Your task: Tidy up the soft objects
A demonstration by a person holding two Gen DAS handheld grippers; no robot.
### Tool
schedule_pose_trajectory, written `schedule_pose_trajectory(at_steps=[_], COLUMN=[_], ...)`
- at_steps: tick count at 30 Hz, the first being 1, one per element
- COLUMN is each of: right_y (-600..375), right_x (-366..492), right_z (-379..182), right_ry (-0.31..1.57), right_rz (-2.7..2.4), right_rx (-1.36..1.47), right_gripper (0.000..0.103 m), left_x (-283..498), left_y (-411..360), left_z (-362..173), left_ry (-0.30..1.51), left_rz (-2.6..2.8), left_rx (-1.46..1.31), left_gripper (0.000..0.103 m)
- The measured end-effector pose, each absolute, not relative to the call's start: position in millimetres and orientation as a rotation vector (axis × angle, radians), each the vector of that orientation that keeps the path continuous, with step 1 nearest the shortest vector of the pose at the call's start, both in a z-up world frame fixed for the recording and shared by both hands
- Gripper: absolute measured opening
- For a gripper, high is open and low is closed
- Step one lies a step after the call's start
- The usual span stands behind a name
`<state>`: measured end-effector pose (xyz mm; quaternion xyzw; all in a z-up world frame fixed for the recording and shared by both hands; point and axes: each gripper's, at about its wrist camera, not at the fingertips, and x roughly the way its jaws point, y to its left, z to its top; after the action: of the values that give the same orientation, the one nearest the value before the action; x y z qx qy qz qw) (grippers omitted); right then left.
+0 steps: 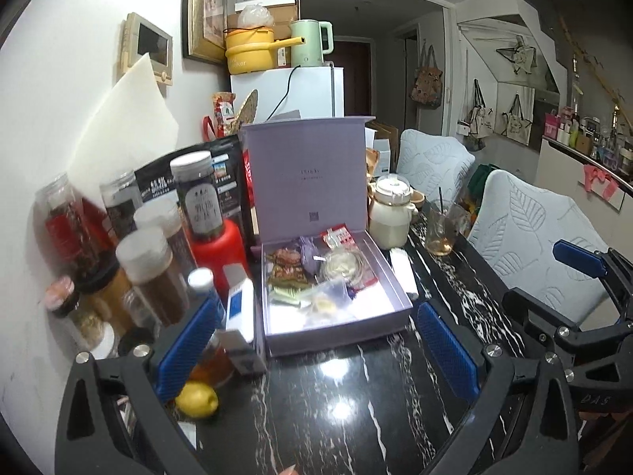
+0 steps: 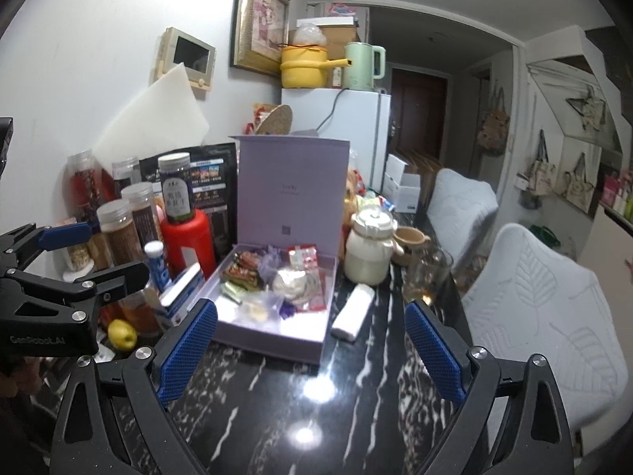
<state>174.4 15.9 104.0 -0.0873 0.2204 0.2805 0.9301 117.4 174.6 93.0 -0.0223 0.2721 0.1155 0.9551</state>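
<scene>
An open lilac box [image 1: 334, 334] [image 2: 273, 342] with its lid upright sits on the black marble table [image 1: 336, 407] [image 2: 308, 399]. Inside lie several soft snack packets and pouches [image 1: 316, 273] [image 2: 273, 281]. A white tissue pack [image 2: 352, 310] [image 1: 403, 273] lies right of the box. My left gripper [image 1: 316, 350] is open and empty, just in front of the box. My right gripper [image 2: 310, 350] is open and empty, in front of the box; it also shows at the right edge of the left wrist view [image 1: 581, 261]. The left gripper shows at the left of the right wrist view [image 2: 63, 237].
Jars and bottles [image 1: 150, 253] [image 2: 130, 221] crowd the table's left side, with a lemon [image 1: 196, 399] [image 2: 122, 334] and a blue-white carton [image 1: 240, 312]. A cream pot [image 1: 391, 213] [image 2: 370, 245] and a glass [image 1: 443, 229] [image 2: 427, 277] stand right of the box. White chairs [image 1: 526, 237] [image 2: 550, 316] line the right edge.
</scene>
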Motion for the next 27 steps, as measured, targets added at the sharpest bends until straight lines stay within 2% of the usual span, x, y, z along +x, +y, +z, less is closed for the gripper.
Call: schedule_pose_trajectory(at_steps=[10,27], right_y=[13.7,13.4], right_x=[151.6,153.2], right_z=[81.2,65.4], right_ry=[0.507,0.573], right_rz=[0.556,0.544], right_rx=[-0.185,-0.178], right_gripper=[0.097,0.097], left_x=[105.3,98.9], left_y=[171.3,172.2], left_z=[65.5,60.1], left_ry=[0.630,0.650], left_rz=[0.219,0.211], left_rx=[-0.068,-0.077], left_gripper=[0.103,0.103])
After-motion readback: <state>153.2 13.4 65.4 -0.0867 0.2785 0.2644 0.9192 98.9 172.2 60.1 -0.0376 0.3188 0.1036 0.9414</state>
